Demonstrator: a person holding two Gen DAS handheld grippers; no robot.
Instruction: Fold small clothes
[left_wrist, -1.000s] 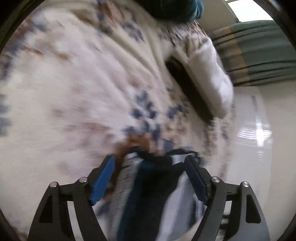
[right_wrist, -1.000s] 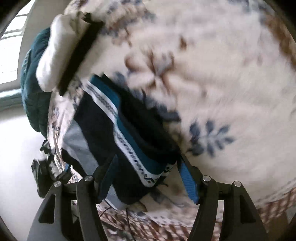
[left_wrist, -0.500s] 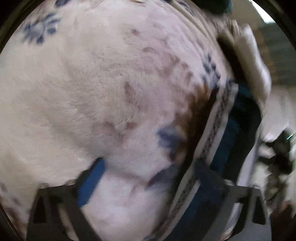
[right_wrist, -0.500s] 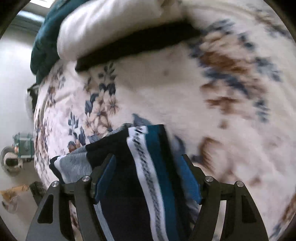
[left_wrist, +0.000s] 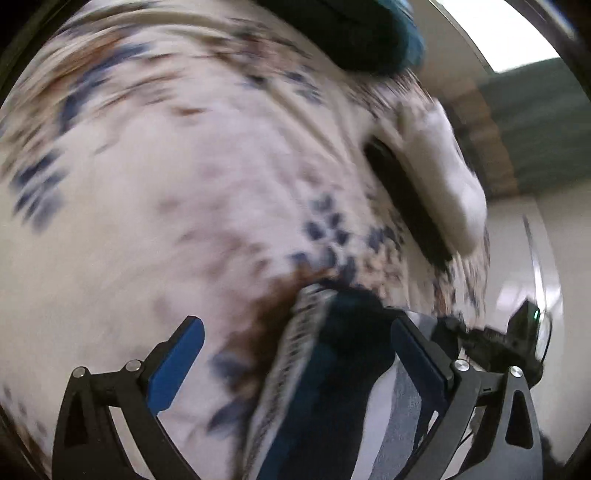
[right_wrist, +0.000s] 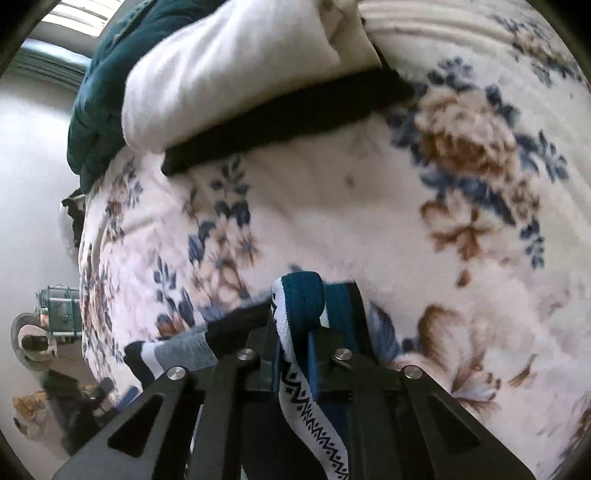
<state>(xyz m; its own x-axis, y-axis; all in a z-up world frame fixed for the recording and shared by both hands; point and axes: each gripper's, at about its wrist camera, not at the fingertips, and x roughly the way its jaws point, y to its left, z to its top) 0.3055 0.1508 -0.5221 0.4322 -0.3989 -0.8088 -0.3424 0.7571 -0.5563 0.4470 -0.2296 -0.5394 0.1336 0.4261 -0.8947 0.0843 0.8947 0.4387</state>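
Floral fleece blanket (right_wrist: 332, 206), cream with blue and brown blooms, spread beneath everything. At its far edge a white pillow (right_wrist: 229, 70) on a black strip (right_wrist: 288, 118), backed by a dark teal quilt (right_wrist: 99, 99); same pillow (left_wrist: 443, 173) and quilt (left_wrist: 351, 33) at upper right in the left wrist view. Beyond the blanket's left edge, pale floor with blurred clutter (right_wrist: 48, 332). Nothing between grippers and garment.

Navy-and-teal underwear (right_wrist: 306, 325) with white patterned waistband, lying on the blanket close to its near edge; grey panel (right_wrist: 184, 349) trailing leftward.

Against half a second earlier: right fingers, then spread around the waistband, now closed together; left view swung back, pillow returned to upper right, garment (left_wrist: 332, 369) now between the left fingers.

Right gripper (right_wrist: 299, 332) low over the blanket, clenched on the waistband, fabric bulging above the tips. Left gripper (left_wrist: 295, 354) released, blue pads (left_wrist: 177, 362) wide apart, straddling the waistband, frame motion-blurred.
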